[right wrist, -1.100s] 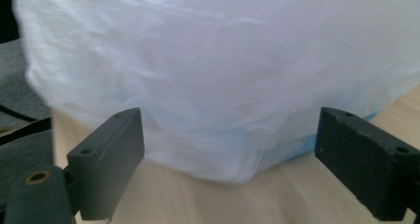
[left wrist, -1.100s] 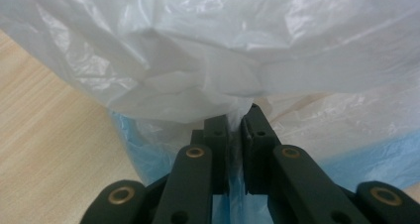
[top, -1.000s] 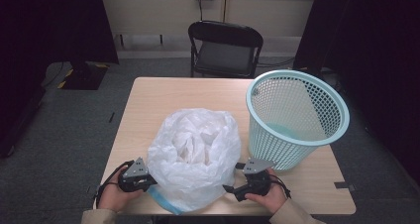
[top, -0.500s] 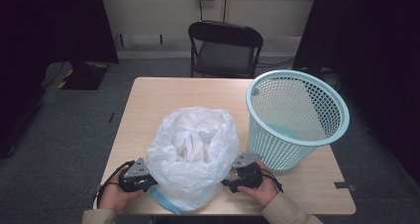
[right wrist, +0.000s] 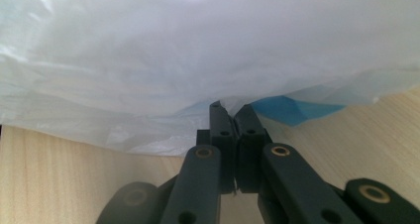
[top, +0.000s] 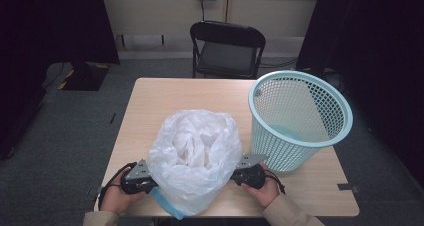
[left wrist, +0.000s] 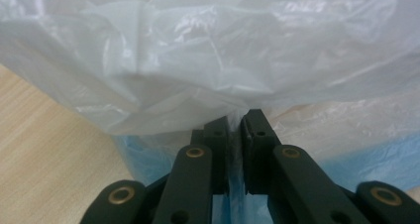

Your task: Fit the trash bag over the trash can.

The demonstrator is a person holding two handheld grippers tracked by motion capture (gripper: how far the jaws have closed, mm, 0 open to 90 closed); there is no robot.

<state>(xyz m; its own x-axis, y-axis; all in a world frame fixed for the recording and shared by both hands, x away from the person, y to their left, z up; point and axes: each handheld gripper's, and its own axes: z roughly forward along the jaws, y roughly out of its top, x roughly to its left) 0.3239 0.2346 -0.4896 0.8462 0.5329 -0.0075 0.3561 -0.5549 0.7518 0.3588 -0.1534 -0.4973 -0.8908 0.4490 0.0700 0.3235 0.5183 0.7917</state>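
Wooden table (top: 150, 101), high view: a translucent white plastic bag (top: 196, 153) stands puffed up at the near-centre of the tabletop, mouth upward, crumpled film visible inside. A blue piece (top: 165, 203) shows under the bag's near edge, partly over the table's front edge; what it is cannot be told. Left gripper (top: 150, 182) sits at the bag's left flank, held by the person's left hand (top: 116, 198); right gripper (top: 234, 175) sits at the bag's right flank, held by the right hand (top: 262, 188). A grey three-cornered plate tops each gripper. Left gripper view: the two black jaws stand nearly together, a thin slit between them, with a fold of the bag's film running down into that slit, so the left gripper (left wrist: 236, 122) is pinching the bag (left wrist: 208, 55); blue material lies behind and beneath the jaws, wood grain at lower left. Right gripper view: jaws closed tip to tip on the lower edge of the bag (right wrist: 198, 50), film gathered at the tips of the right gripper (right wrist: 231, 110); the blue piece (right wrist: 292, 107) pokes out just right of the tips, lying on the table. A light teal mesh wastebasket (top: 299, 118) stands upright at the table's right side, just beside the bag and right gripper, not touching the bag as far as can be seen. A black folding chair (top: 226, 51) stands beyond the far edge of the table.
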